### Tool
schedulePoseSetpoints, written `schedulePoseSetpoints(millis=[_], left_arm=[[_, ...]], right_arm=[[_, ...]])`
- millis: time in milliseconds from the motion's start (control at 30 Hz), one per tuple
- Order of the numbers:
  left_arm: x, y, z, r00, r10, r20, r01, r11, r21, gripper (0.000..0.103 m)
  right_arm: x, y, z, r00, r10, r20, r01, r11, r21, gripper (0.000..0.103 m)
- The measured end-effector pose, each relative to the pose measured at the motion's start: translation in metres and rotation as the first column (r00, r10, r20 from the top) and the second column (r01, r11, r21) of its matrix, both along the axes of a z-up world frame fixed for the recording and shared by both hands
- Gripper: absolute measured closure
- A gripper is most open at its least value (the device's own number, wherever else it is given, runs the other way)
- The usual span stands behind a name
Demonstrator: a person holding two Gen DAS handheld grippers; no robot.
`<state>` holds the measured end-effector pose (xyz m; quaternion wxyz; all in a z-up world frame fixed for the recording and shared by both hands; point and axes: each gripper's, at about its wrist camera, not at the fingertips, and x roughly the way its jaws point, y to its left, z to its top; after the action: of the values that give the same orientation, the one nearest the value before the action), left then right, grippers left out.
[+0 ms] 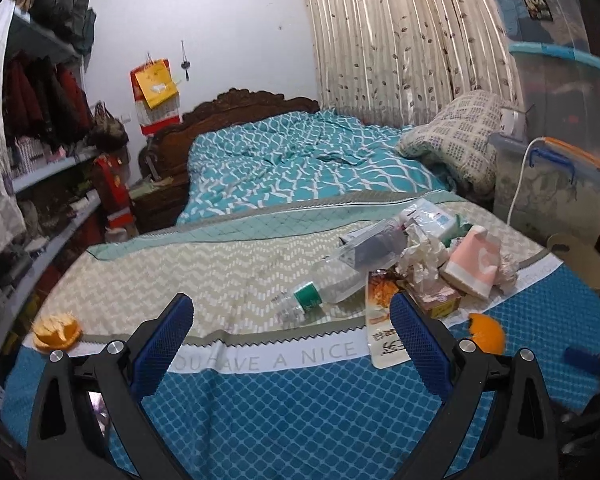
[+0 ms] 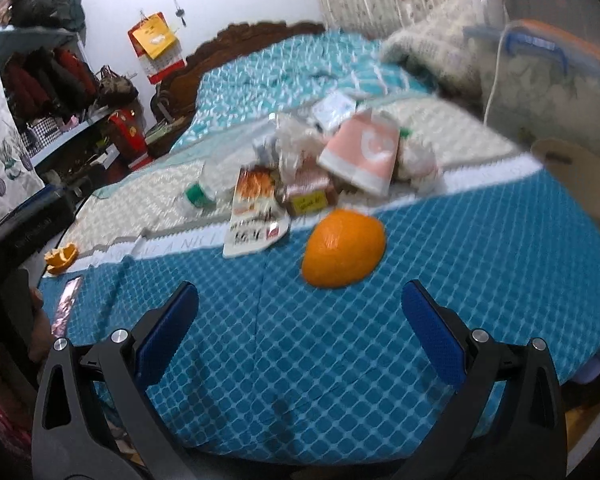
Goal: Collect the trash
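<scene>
the trash is heaped on the foot of the bed [image 1: 259,420]: a pink paper cup [image 1: 474,266] on its side, crumpled tissues [image 1: 422,256], a small brown box [image 2: 310,196], a flat snack wrapper [image 1: 380,320] and a clear plastic bottle [image 1: 320,292] lying down, all touching or overlapping on the beige part of the cover. a big orange peel [image 2: 344,254] sits on the blue quilt just in front of the pile, and a smaller peel [image 1: 56,331] lies well apart near the left edge. both grippers hover over the blue quilt with jaws spread wide and nothing in them, the right gripper [image 2: 300,328] near the big peel and the left gripper [image 1: 291,340] facing the bottle.
</scene>
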<state>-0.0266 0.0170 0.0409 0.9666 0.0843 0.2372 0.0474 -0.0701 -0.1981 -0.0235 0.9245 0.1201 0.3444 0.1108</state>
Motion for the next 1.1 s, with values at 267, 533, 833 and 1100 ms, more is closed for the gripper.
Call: schedulePoseSetpoints(millis=[267, 533, 833, 1100], left_arm=[[0.005, -0.006, -0.006, 0.999, -0.022, -0.025, 0.021, 1.0, -0.022, 0.009], [0.023, 0.007, -0.015, 0.994, 0.001, -0.11, -0.011, 0.995, -0.098, 0.009], [0.027, 0.009, -0.018, 0.992, 0.014, -0.123, -0.027, 0.994, -0.103, 0.009], [0.029, 0.007, -0.021, 0.991, -0.006, -0.136, -0.007, 0.995, -0.101, 0.009]], right_arm=[[-0.002, -0.003, 0.031, 0.985, -0.042, 0.166, 0.056, 0.995, -0.079, 0.003], [0.006, -0.001, 0.044, 0.983, -0.035, 0.182, 0.043, 0.998, -0.044, 0.003], [0.006, -0.005, 0.041, 0.981, -0.053, 0.185, 0.053, 0.999, 0.007, 0.003], [0.006, -0.004, 0.042, 0.98, -0.054, 0.19, 0.056, 0.998, -0.006, 0.003]])
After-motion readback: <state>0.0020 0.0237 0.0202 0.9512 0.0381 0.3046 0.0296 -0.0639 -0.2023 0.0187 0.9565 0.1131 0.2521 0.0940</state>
